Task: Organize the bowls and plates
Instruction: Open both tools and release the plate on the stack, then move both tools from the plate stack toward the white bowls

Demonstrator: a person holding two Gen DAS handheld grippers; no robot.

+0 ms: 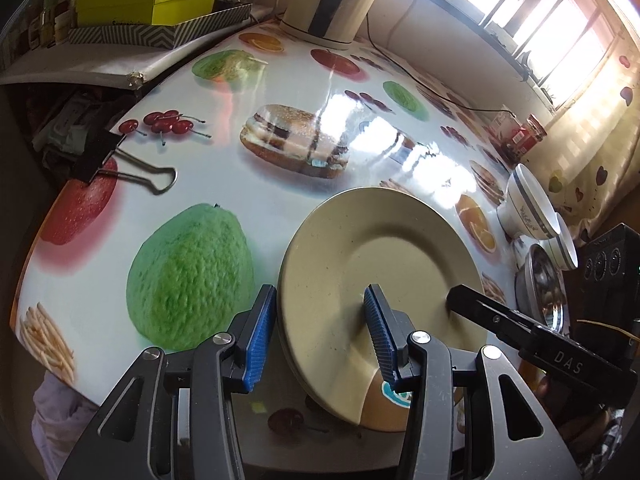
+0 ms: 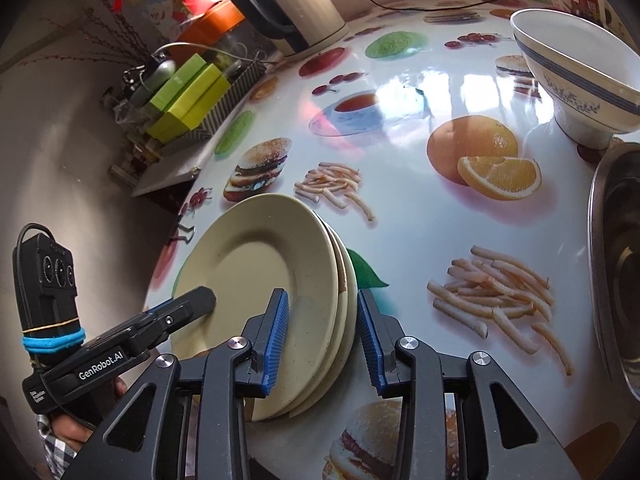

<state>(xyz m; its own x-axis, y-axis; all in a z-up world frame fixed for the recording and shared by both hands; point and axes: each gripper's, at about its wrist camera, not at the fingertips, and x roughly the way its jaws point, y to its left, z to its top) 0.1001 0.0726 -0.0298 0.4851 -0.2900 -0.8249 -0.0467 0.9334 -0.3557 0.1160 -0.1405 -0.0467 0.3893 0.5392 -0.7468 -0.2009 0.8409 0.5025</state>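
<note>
We see bright daylight from the windows [image 1: 532, 20], strong glare on the glossy tabletop [image 1: 360, 140]; fisheye warps edges, corners dark.

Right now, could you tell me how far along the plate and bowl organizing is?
Done: the cream plates sit in one stack. In hand: both the left gripper and right gripper straddle its rim. Left: the patterned bowls and steel bowl stand separate at the table's edge.
</note>
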